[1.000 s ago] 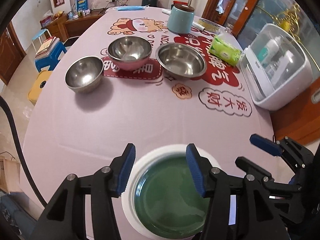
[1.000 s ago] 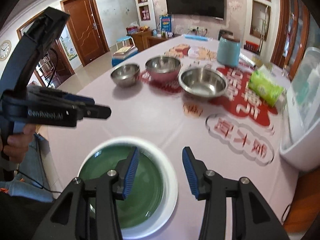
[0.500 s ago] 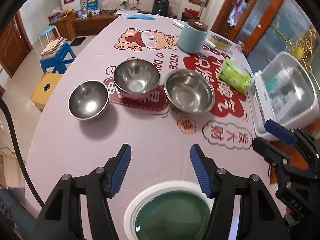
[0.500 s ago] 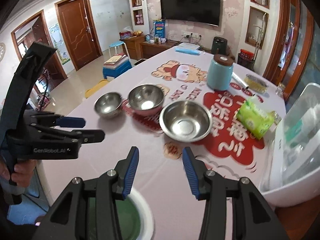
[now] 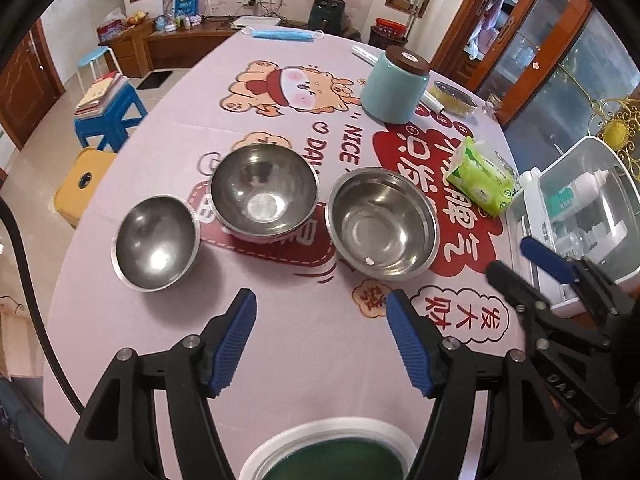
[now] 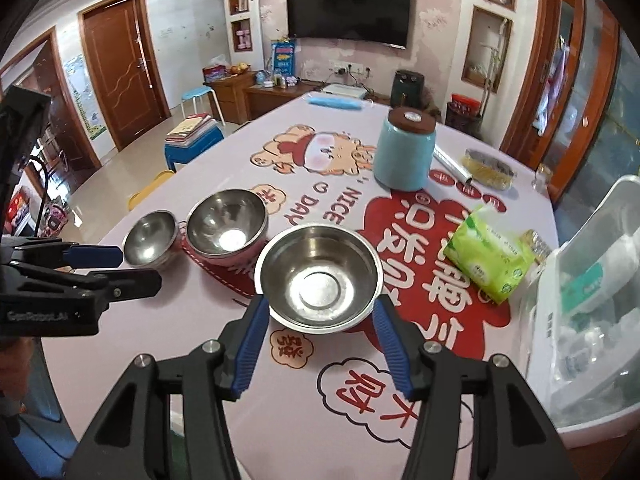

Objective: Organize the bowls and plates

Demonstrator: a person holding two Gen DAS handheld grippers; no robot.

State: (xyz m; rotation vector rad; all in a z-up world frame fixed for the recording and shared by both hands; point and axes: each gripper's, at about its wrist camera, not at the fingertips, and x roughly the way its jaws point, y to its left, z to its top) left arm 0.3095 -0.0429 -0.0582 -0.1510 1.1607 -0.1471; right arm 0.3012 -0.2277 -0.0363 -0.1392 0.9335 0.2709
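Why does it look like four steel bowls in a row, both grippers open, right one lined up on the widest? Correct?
Not quite: the left wrist view shows three steel bowls, small, middle and widest. The rest holds: left gripper and right gripper are open, the right lined up on the widest bowl.

Three steel bowls stand upright in a row on the printed cloth, all empty. The small bowl (image 5: pixel 155 243) sits leftmost, just beside the middle bowl (image 5: pixel 264 192), which has a pink outside. The wide bowl (image 5: pixel 382 224) stands at the right, apart. A green plate (image 5: pixel 320 450) with a white rim lies nearest, partly out of view.
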